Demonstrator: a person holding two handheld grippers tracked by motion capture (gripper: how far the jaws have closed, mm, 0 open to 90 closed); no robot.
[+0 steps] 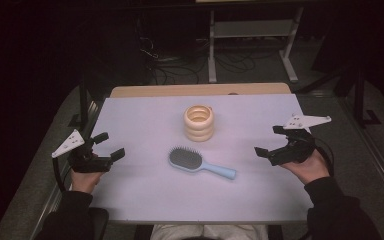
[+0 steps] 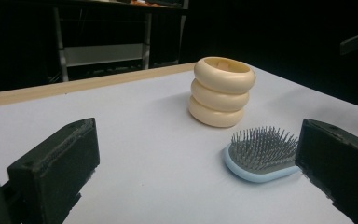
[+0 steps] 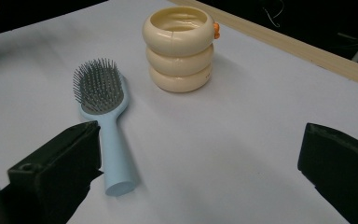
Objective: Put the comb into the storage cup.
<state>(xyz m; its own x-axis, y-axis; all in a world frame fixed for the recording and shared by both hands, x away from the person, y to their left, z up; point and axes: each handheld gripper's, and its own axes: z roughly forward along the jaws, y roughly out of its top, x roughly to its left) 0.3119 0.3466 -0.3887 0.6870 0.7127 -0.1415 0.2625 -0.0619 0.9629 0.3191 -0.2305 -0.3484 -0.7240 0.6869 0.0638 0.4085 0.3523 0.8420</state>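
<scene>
A white table (image 1: 145, 195) carries two objects near its middle, and a person's hands enter from its near edge, one at each side; the left gripper (image 1: 108, 145) is held low at the left edge of the surface, gripped from below by the left hand (image 1: 85, 177), its two black jaws spread wide and empty, angled inward toward the table's centre, with the grey three-cornered plate (image 1: 69, 143) riding on top; the right gripper (image 1: 270, 141) is held at the right edge, slightly farther from the near edge than its counterpart, the right hand (image 1: 310, 167) cupping it from beneath and a dark sleeve (image 1: 337, 210) running back to the near right corner; its jaws are likewise parted wide, holding nothing, and point inward; a cream holder of three stacked rings (image 1: 199, 122), upright and open at the top, stands toward the far edge at mid-width, with a small orange piece (image 3: 216, 30) on its upper ring in the right gripper view; a light blue hairbrush (image 1: 200, 163) lies flat just nearer than the holder and apart from it, bristles up, head toward the left edge and handle slanting toward the near right corner; both grippers stand well apart from the two objects.
</scene>
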